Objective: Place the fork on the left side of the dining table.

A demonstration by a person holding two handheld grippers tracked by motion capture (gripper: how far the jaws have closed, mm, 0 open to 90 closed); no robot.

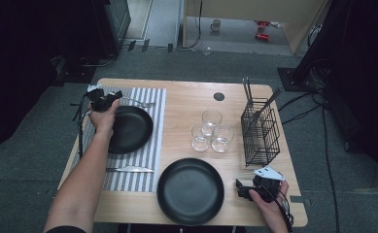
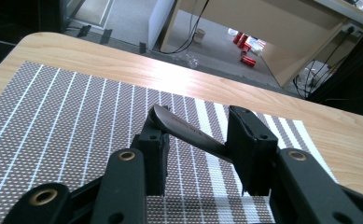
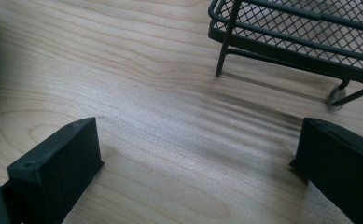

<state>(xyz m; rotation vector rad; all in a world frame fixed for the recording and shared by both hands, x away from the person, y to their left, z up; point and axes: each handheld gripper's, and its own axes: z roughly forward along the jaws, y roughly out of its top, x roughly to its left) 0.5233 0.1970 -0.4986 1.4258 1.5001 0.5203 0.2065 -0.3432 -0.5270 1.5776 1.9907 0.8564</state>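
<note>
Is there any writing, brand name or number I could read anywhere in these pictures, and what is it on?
None can be read.
The red cans on the floor beyond the wooden table may carry print, but it is too small and blurred.
The dark metal utensil handle between the left gripper jaws shows no legible marking.

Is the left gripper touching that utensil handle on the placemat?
Cannot tell. In the left gripper view the utensil handle lies between the left gripper jaws, but no clear contact or gap shows.

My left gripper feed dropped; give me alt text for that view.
The left gripper has its black jaws either side of a utensil handle, which lies on the striped placemat. The wooden table runs beyond.
</note>
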